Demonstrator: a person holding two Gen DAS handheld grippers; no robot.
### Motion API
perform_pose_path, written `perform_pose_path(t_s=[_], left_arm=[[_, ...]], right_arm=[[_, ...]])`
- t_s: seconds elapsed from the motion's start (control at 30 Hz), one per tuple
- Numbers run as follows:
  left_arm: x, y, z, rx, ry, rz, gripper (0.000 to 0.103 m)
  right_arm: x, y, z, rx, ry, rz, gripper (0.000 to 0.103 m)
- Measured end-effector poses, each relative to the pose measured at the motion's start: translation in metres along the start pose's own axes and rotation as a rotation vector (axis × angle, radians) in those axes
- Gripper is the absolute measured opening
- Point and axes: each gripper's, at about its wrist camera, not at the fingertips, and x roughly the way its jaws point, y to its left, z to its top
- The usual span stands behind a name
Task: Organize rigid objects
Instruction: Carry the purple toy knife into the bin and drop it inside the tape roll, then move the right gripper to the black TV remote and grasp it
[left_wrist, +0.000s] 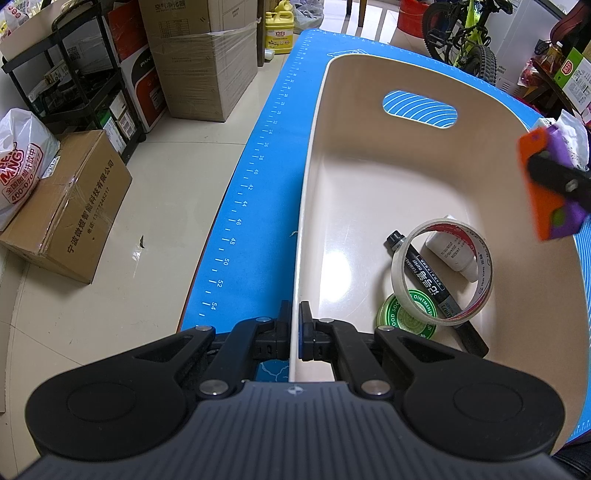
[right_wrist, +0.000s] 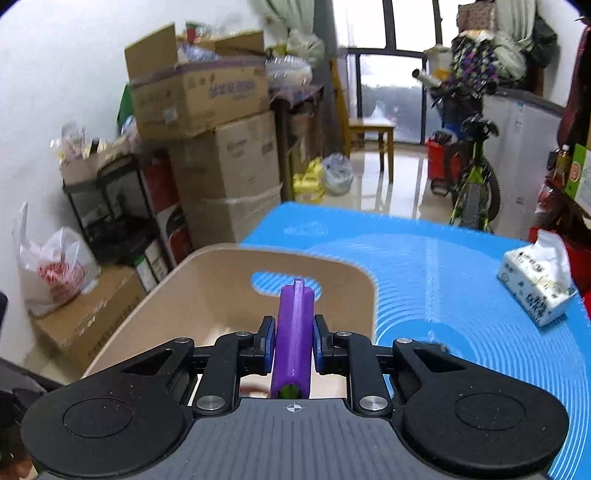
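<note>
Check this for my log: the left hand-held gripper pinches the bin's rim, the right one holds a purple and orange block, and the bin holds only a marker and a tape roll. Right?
Not quite. The left wrist view shows the bin also holds a green ointment tin and a white tube, beside the marker and tape roll. The rest stands: left hand-held gripper on the rim, right hand-held gripper holding the purple and orange block.

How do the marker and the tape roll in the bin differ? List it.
The marker is a dark, slim stick lying flat; the tape roll is a pale open ring, tilted up on its edge. The marker passes through the tape roll's hole, while the roll leans over it. Both sit inside the beige bin.
</note>
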Motion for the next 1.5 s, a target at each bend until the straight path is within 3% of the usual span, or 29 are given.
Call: perform_pose_path(t_s=[0.37,0.77,0.9,1.23,1.5], left_arm=[[0.0,0.0,0.0,0.0,0.0,0.001,0.004],[0.0,0.001,0.0,-0.001,0.0,-0.001,0.004],[0.0,0.0,0.0,0.0,0.0,0.0,0.004],[0.0,0.0,0.0,-0.001,0.0,0.0,0.004],[0.0,0.0,0.0,-0.001,-0.001,0.0,0.004]], right_arm=[[0.041,0.023,-0.022,-0.072,0.239,-0.011,0.029],[0.043,0.042,-0.028,-0.144,0.269,-0.012,0.031],[0.036,0.033,-0.027,-0.096,0.237,0.004,0.052],[0.005,0.013,-0.019,-0.059,0.1,0.022,0.06],[-0.031,-0.036,-0.004,0.005,-0.042,-0.058,0.061]])
